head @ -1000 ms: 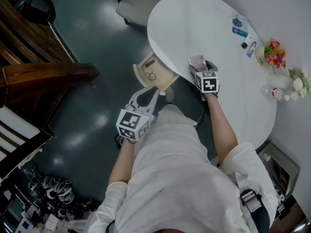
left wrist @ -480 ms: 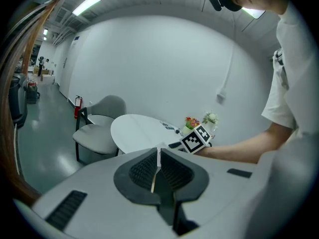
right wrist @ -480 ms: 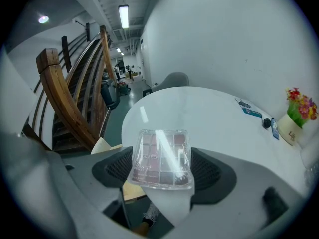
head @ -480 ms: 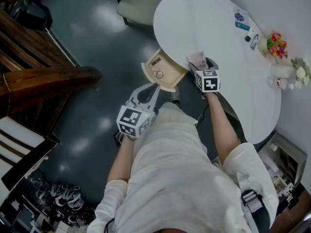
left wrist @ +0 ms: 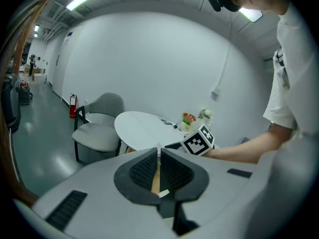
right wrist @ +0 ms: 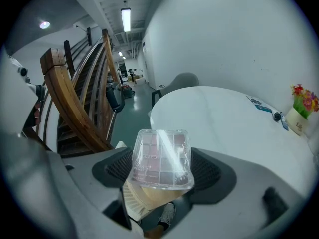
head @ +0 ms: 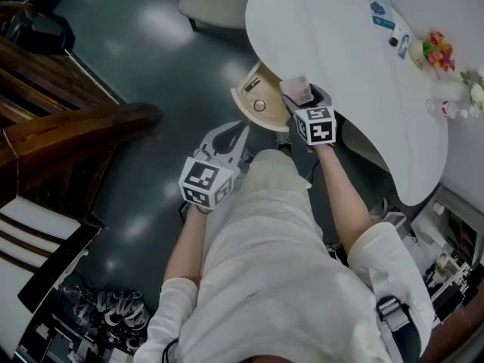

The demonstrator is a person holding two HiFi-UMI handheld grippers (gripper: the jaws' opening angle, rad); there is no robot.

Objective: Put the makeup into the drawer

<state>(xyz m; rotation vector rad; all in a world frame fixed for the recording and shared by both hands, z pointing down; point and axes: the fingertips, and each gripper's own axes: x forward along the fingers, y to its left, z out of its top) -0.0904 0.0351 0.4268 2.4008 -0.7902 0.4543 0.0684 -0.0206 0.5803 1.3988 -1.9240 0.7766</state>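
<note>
We've got the right hand-held gripper [head: 299, 94] clamped on the makeup palette [right wrist: 162, 156], with the clear lid facing its camera. The open drawer [head: 259, 104] sits just below and left of that hand-held gripper, under the worktop [head: 340, 48] edge. The left hand-held gripper [left wrist: 159, 169] is narrow, jaws nearly together and empty, with the drawer ahead of it.

A white round table [head: 355, 59] fills the upper right of the head view, with flowers [head: 437, 51] near its right edge. A chair [head: 212, 2] stands at top centre, wooden stairs [head: 68, 119] at left.
</note>
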